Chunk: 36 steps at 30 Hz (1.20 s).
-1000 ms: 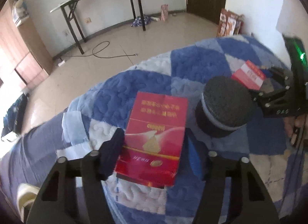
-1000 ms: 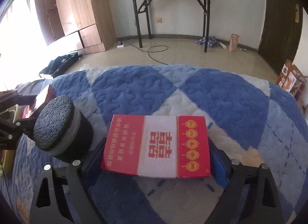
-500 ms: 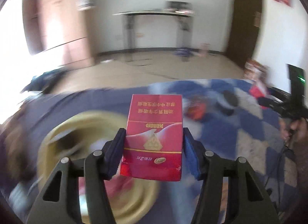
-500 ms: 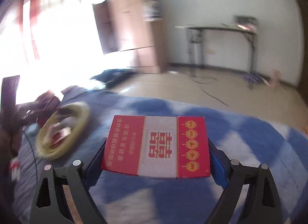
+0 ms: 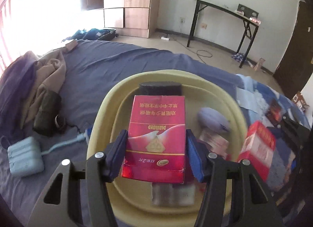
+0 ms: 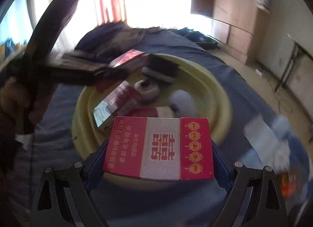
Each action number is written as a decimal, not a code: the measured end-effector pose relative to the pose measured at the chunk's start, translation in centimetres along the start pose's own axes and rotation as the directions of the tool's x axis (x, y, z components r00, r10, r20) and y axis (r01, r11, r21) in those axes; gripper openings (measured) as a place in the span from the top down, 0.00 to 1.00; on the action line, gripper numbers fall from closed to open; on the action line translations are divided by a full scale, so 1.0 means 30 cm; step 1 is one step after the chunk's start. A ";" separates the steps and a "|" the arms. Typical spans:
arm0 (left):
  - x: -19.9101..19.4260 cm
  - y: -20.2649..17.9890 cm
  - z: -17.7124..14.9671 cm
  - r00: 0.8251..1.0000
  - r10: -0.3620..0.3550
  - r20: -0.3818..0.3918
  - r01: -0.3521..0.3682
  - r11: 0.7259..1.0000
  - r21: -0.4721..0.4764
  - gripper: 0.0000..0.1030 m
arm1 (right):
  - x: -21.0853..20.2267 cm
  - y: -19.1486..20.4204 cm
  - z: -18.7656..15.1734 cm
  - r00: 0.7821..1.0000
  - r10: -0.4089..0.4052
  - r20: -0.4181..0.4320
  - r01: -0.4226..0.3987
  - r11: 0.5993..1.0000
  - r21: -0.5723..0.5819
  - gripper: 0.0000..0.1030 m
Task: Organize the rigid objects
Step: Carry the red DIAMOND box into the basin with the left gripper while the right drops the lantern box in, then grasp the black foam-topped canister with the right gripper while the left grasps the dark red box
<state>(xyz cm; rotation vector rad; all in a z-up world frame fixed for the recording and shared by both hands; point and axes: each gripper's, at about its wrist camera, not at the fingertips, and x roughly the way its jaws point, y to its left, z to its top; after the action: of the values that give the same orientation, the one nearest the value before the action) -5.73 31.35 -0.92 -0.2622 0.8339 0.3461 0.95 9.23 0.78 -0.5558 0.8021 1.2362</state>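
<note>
1. Red is the colour in both grips: the left tongs pinch a tall red DIAMOND packet by its two long sides, upright between the blue pads.
2. That packet hangs over the near part of a pale yellow basin that sits on a bed with a dark blue sheet.
3. The right tongs are clamped on a wider red and silver box, which lies flat across the gap over the basin's near rim.
4. Inside the basin lie a black sponge block at the far side, a pale lilac rounded thing to the right, and several more red packets, blurred.
5. Left of the basin on the sheet rest a light blue charger brick with its cable and a heap of brown and dark clothes.
6. Far off stands a black-legged folding table by the wall.
</note>
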 end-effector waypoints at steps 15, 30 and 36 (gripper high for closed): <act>-0.139 -0.034 0.075 0.971 -0.146 0.187 0.168 0.979 -0.112 0.00 | 0.101 0.006 0.048 0.996 0.089 -0.003 -0.088 0.988 0.129 0.00; 0.109 -0.856 0.041 0.929 -0.360 -0.081 0.368 0.888 0.274 0.00 | -0.556 -0.544 -0.485 0.882 -0.471 0.011 0.368 0.703 0.608 0.00; 0.225 -1.060 0.054 0.953 -0.280 -0.114 0.300 0.837 0.457 0.00 | -0.521 -0.605 -0.587 0.888 -0.459 0.003 0.354 0.689 0.633 0.00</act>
<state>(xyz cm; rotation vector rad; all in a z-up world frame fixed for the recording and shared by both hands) 12.23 4.24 -2.09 0.0623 0.8794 -0.1551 12.51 -18.16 1.37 -0.0709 0.8323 0.5310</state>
